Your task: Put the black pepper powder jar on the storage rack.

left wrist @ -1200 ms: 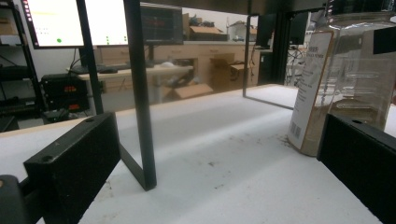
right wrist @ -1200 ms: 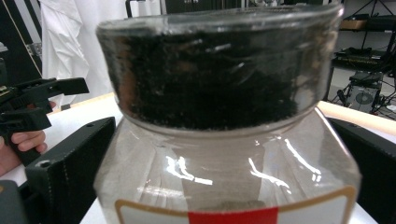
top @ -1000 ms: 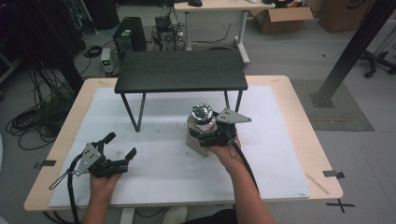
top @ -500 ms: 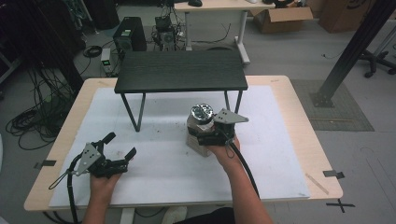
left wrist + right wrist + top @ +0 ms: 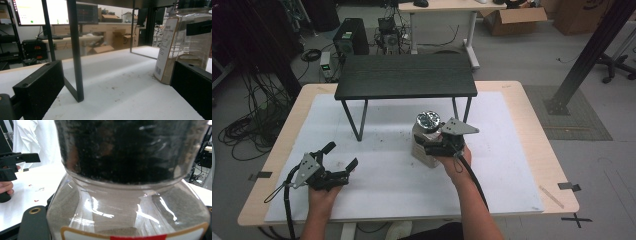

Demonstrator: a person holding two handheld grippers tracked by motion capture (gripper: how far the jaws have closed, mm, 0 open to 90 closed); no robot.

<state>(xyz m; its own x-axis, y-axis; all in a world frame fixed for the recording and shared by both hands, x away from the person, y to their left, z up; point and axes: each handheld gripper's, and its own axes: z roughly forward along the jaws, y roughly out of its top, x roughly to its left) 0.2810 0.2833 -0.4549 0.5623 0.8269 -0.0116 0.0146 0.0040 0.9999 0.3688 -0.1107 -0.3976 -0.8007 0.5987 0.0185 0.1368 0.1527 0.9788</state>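
Note:
A clear jar (image 5: pixel 422 136) holding brownish powder, with a dark neck and a shiny top, stands upright on the white mat just in front of the black bench. My right gripper (image 5: pixel 430 148) is shut on the jar (image 5: pixel 125 195) from the near side, its jaws on either side of the body. Farther left, near the front of the mat, my left gripper (image 5: pixel 341 156) rests open with nothing between its jaws. In the left gripper view the jar (image 5: pixel 180 45) stands at the right, beyond the open left gripper (image 5: pixel 116 87).
A low black bench (image 5: pixel 406 75) on thin metal legs stands at the back of the white mat (image 5: pixel 392 190); one bench leg (image 5: pixel 75 50) is close ahead of the left gripper. Dark crumbs speckle the mat near the jar. The wooden table edge (image 5: pixel 557 165) runs along the right.

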